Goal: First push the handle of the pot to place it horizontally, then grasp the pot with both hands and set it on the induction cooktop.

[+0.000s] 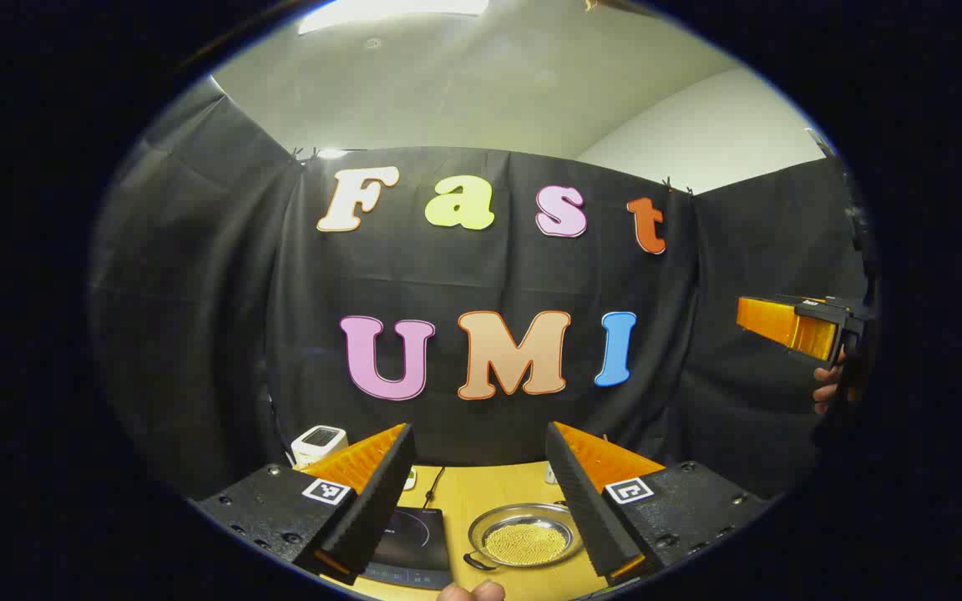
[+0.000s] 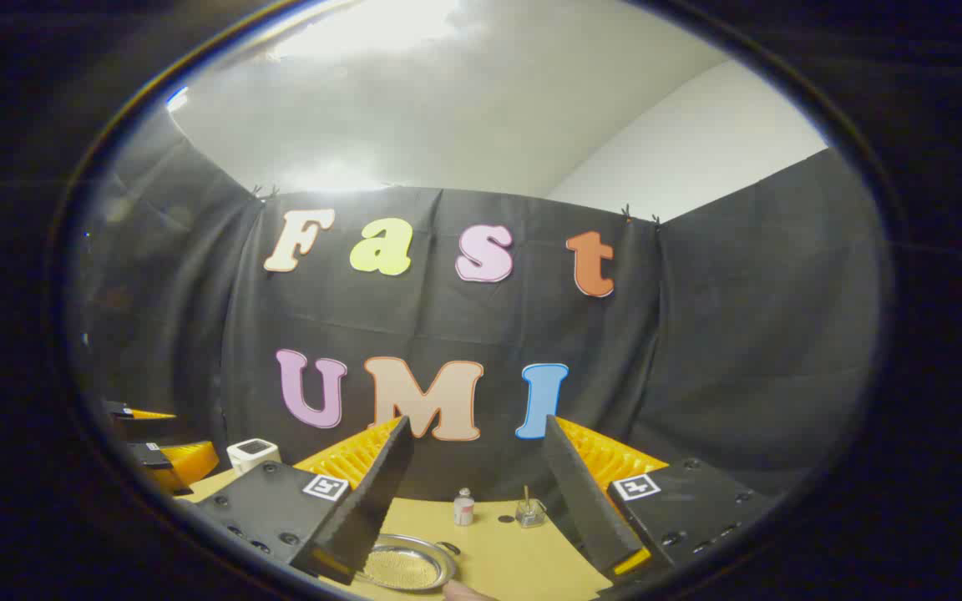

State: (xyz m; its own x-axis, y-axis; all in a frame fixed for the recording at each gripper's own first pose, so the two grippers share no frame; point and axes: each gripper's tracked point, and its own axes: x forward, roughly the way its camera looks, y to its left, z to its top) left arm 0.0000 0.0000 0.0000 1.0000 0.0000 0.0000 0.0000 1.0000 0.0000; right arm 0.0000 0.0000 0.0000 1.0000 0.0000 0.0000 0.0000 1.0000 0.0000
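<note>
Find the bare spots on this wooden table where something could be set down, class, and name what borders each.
On the table, bare wood lies between the pot and the two small bottles at the back. In the left gripper view, a strip runs behind the pot toward the wall. It is crowded where the induction cooktop sits close beside the pot's handle.

In the left gripper view the pot [image 1: 527,537] sits on the tabletop [image 1: 489,492] just right of the induction cooktop [image 1: 410,538]; a small device [image 1: 319,443] stands behind, at the far left edge
</note>
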